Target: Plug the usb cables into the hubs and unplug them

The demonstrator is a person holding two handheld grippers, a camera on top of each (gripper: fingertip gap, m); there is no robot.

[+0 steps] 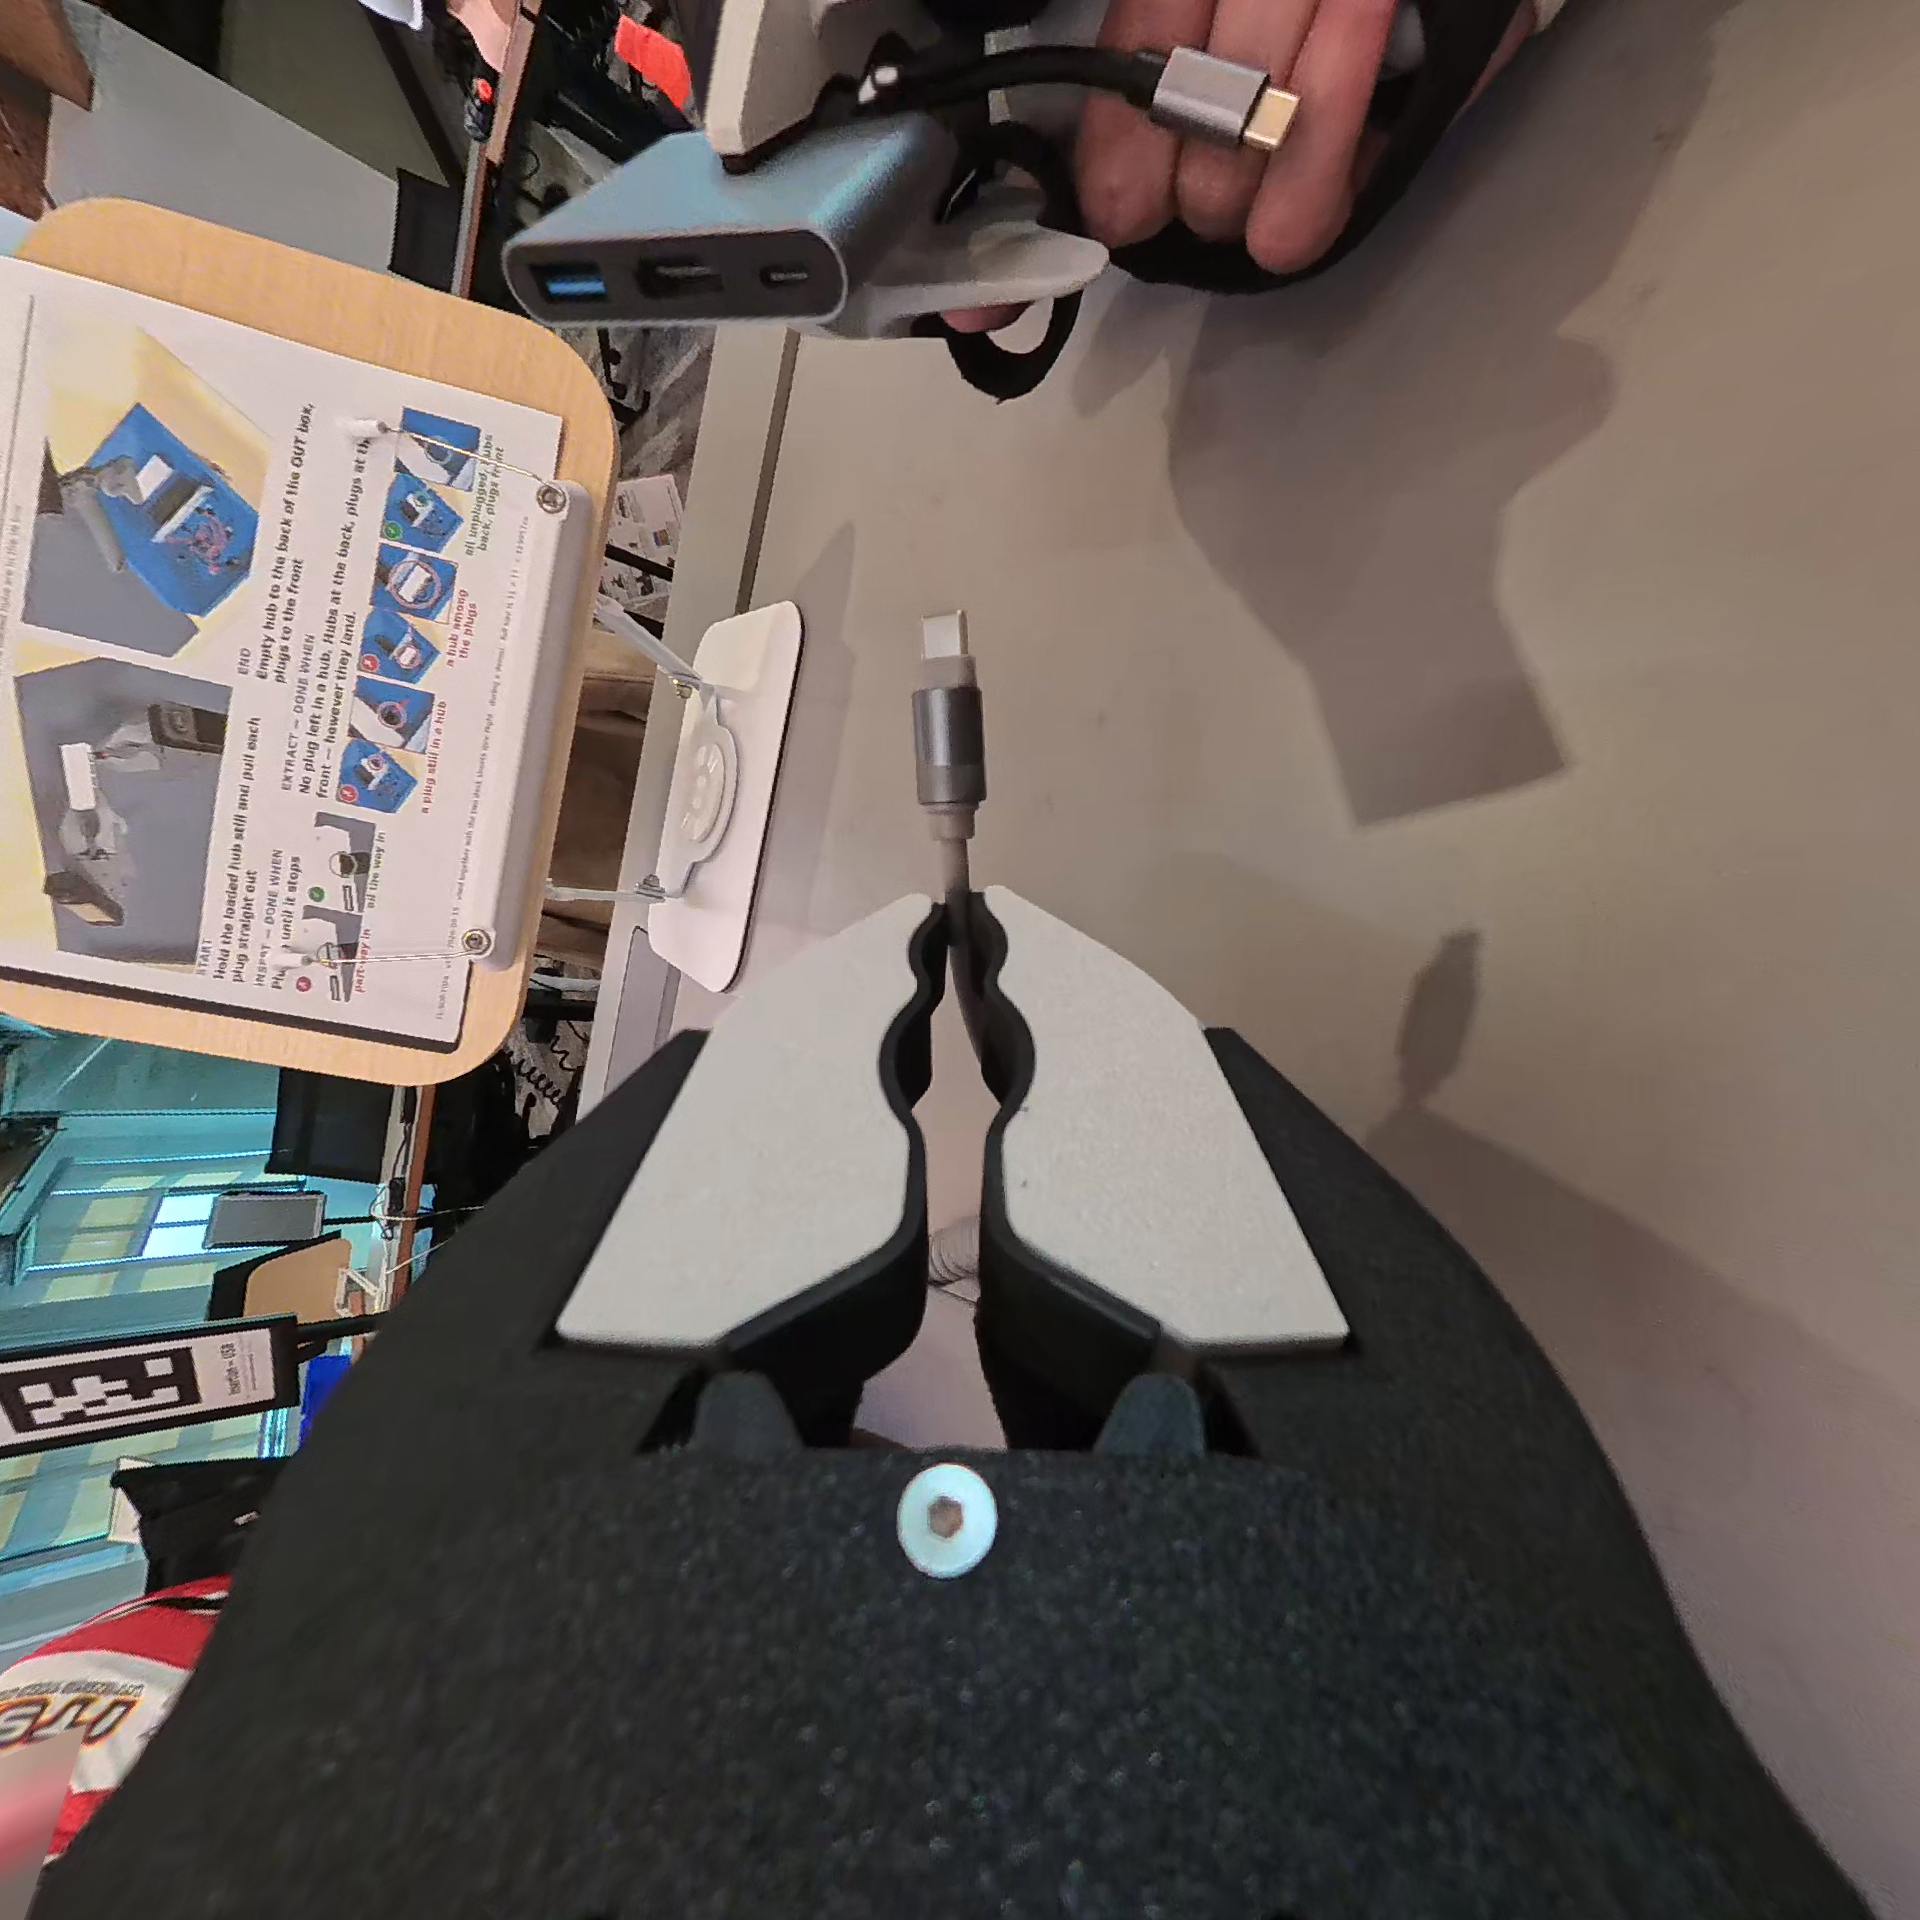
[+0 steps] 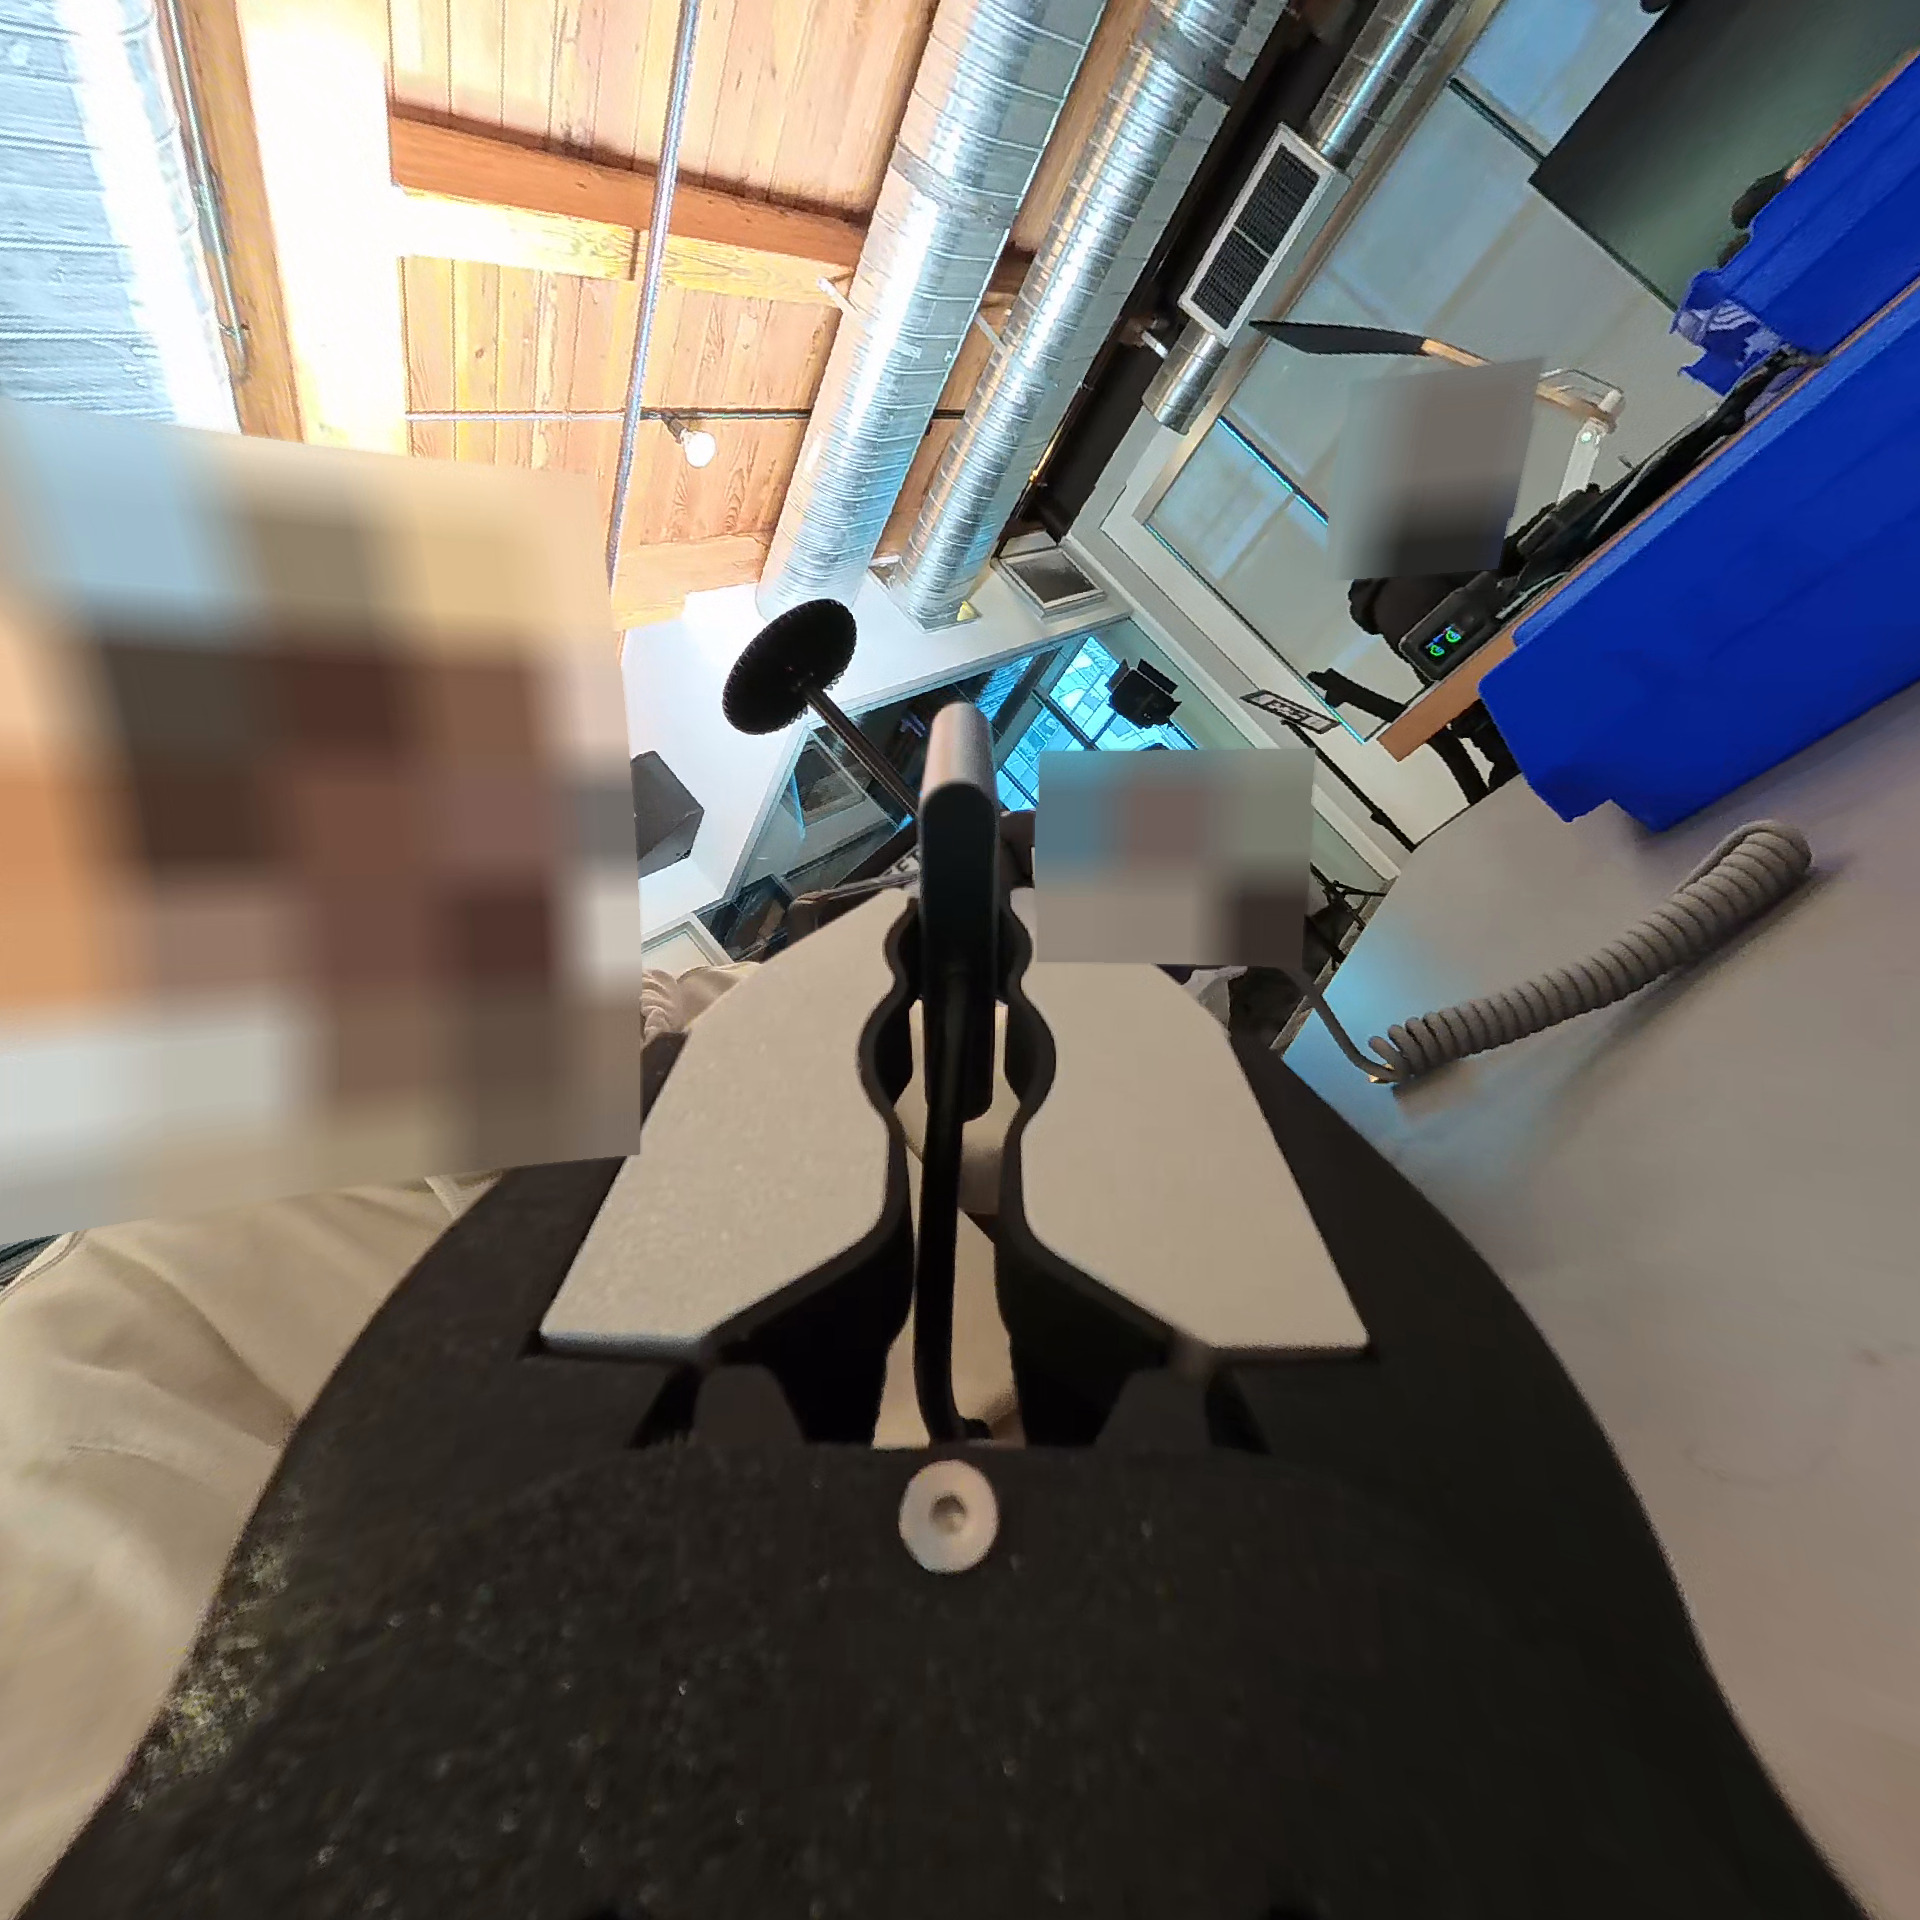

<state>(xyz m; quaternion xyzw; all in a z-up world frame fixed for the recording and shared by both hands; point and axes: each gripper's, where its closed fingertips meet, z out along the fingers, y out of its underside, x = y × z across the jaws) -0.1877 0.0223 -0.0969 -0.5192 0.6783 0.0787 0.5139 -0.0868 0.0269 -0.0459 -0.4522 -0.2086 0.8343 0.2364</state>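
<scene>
The left gripper [image 1: 951,914] is clamped on a grey USB-C cable [image 1: 961,997], pinching the thin cord just behind the strain relief, so the whole grey metal plug [image 1: 945,743] sticks out past the fingertips with nothing bracing it. That is the main risk as I judge it: held by the cord alone, the plug can swivel or droop on contact, skate off the port rim and bend the cord instead of seating.

Beyond and to the left of that plug, well apart from it, is the grey hub [image 1: 686,234], gripped by the right gripper [image 1: 821,197]. Its port face is turned toward the plug, with a blue USB-A port, a wider middle port and a small oval port [image 1: 781,276] nearest the plug's line. The plug is not lined up with it, so a sideways correction is needed; a skewed entry could jam.

In the right wrist view, the right gripper [image 2: 956,935] is closed on the hub [image 2: 961,883], seen edge-on, protruding forward. Its black lead [image 2: 940,1247] runs back between the fingers. The lead's own plug [image 1: 1226,99] dangles by the person's hand [image 1: 1226,156] beyond the hub and could snag.
</scene>
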